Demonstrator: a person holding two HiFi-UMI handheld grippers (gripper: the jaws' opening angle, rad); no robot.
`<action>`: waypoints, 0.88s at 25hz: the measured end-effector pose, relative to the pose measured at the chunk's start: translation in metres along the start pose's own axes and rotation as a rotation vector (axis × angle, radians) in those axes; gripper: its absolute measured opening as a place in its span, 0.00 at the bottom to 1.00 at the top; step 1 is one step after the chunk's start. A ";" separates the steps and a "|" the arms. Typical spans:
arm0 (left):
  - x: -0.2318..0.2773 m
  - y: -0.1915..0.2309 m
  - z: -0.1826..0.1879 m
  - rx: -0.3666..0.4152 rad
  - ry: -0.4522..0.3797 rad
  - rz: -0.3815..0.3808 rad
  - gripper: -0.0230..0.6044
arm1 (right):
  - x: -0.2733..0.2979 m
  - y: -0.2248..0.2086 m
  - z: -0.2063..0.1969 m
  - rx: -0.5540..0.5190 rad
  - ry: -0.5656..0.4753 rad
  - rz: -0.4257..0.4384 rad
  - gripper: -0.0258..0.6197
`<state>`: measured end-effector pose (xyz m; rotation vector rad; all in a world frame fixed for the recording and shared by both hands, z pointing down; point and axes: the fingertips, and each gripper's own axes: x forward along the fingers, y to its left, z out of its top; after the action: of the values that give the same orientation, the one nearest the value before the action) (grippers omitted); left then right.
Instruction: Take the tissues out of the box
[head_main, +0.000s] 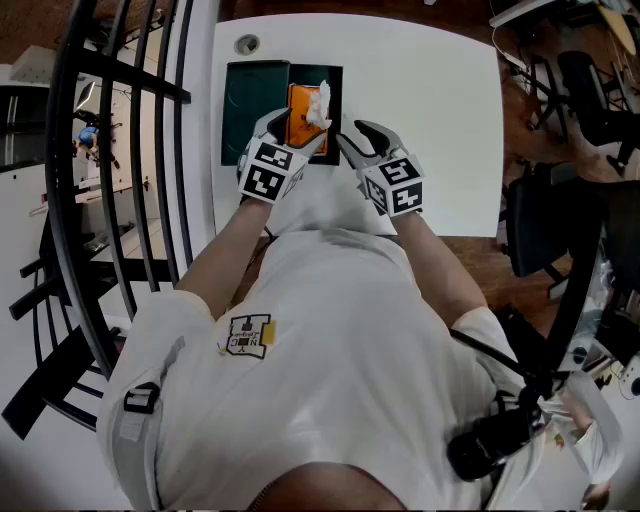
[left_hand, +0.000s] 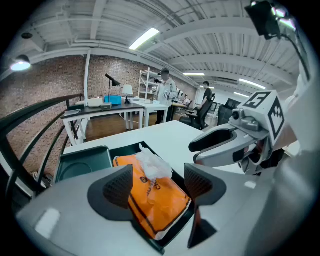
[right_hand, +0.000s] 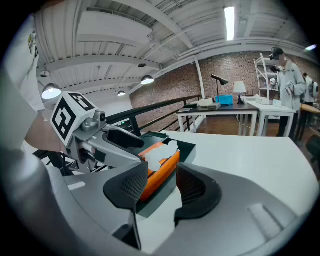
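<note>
An orange tissue pack (head_main: 300, 108) lies in the right compartment of a dark green tray (head_main: 252, 100) on the white table. A white tissue (head_main: 319, 104) sticks up out of its top. My left gripper (head_main: 292, 132) hovers over the pack's near end, open, and in the left gripper view the pack (left_hand: 156, 200) and tissue (left_hand: 152, 165) show between and beyond its pads. My right gripper (head_main: 358, 140) stands open just right of the tray, holding nothing. From the right gripper view the pack (right_hand: 161, 172) lies ahead, with the left gripper (right_hand: 120, 140) on its far side.
The tray's left compartment (left_hand: 82, 162) holds nothing. A round grommet (head_main: 246, 44) sits at the table's far left corner. A black railing (head_main: 110, 150) runs along the left and office chairs (head_main: 570, 90) stand at the right. People (left_hand: 167, 95) stand by far benches.
</note>
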<state>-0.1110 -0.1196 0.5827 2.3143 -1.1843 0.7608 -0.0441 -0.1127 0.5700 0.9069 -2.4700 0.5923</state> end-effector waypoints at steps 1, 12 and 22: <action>0.005 -0.004 0.001 0.010 0.017 0.013 0.52 | -0.001 -0.004 -0.005 0.003 0.011 -0.002 0.31; 0.047 0.008 -0.021 0.031 0.126 0.254 0.52 | 0.002 -0.022 -0.021 -0.013 0.047 0.111 0.30; -0.032 0.044 -0.022 0.049 0.131 0.286 0.35 | -0.005 0.041 0.002 0.005 0.023 0.146 0.26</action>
<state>-0.1691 -0.1115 0.5845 2.1205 -1.4678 1.0349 -0.0695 -0.0827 0.5561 0.7221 -2.5296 0.6541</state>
